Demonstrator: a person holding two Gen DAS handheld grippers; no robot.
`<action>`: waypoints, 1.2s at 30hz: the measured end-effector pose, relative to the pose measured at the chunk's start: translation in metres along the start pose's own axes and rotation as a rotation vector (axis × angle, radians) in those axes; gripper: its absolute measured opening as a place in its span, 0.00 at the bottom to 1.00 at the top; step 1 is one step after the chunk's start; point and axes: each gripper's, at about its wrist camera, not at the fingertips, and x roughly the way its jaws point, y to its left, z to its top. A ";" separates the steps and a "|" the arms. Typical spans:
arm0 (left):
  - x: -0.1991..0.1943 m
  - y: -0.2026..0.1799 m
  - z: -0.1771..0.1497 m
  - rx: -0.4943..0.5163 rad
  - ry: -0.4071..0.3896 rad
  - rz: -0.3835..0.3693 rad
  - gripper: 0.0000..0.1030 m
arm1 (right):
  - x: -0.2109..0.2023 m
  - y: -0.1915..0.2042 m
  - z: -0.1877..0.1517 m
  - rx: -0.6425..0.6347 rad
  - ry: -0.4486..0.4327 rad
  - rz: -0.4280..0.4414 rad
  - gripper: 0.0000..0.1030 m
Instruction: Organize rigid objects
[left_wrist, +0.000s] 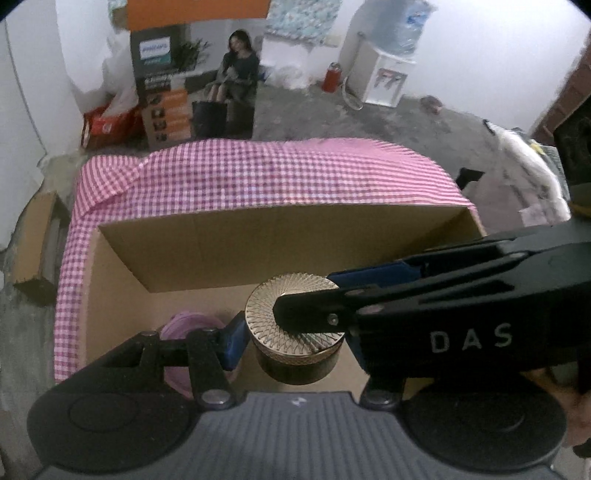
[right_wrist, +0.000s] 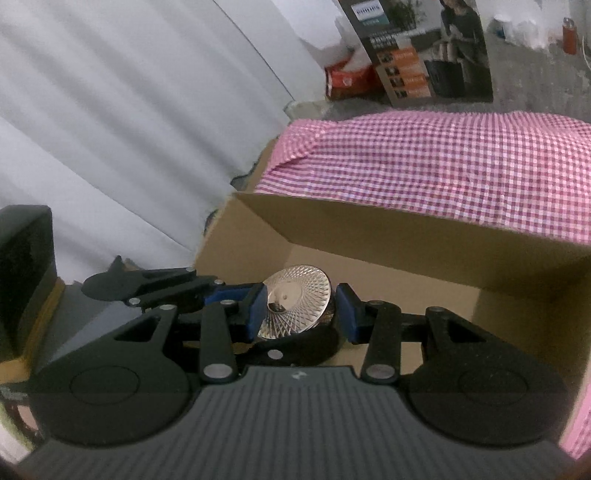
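Both of my grippers close on one object: a round jar with a gold, engraved lid (left_wrist: 295, 314), dark body below. It hangs over the open cardboard box (left_wrist: 236, 251), not resting on the floor of it as far as I can judge.

Left gripper (left_wrist: 295, 339): jaws about half open, blue pads on either side of the jar. The left pad (left_wrist: 232, 341) touches the jar's side. The right pad is mostly hidden behind the other gripper, so I cannot confirm contact there, but the jar sits square between the fingers and looks held.

Right gripper (right_wrist: 301, 314): comes in from the right in the left wrist view, lettered "DAS", one black finger lying across the lid top. In its own view the jaws are narrower, roughly a third open, with blue pads (right_wrist: 258, 312) pressing both sides of the lid rim. The lid looks tilted here, its shiny face turned up toward the camera.

Inside the box, near the left wall, a purple round item (left_wrist: 184, 325) lies on the floor, partly hidden behind the left gripper's linkage. I cannot tell what it is.

Pink gingham cloth (left_wrist: 258, 173) drapes over the box's far flap and down its left side. Beyond it: grey concrete floor, a printed appliance carton (left_wrist: 192, 85) standing upright, a water dispenser (left_wrist: 384, 74), white wall.
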 end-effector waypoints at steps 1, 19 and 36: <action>0.005 -0.001 0.001 -0.008 0.008 0.003 0.56 | 0.006 -0.002 0.002 0.004 0.009 -0.002 0.40; 0.063 -0.002 0.010 -0.027 0.089 0.068 0.56 | 0.063 -0.042 0.017 0.023 0.088 -0.034 0.42; 0.033 -0.012 0.009 0.022 0.017 0.067 0.76 | 0.050 -0.039 0.012 -0.002 0.009 -0.023 0.50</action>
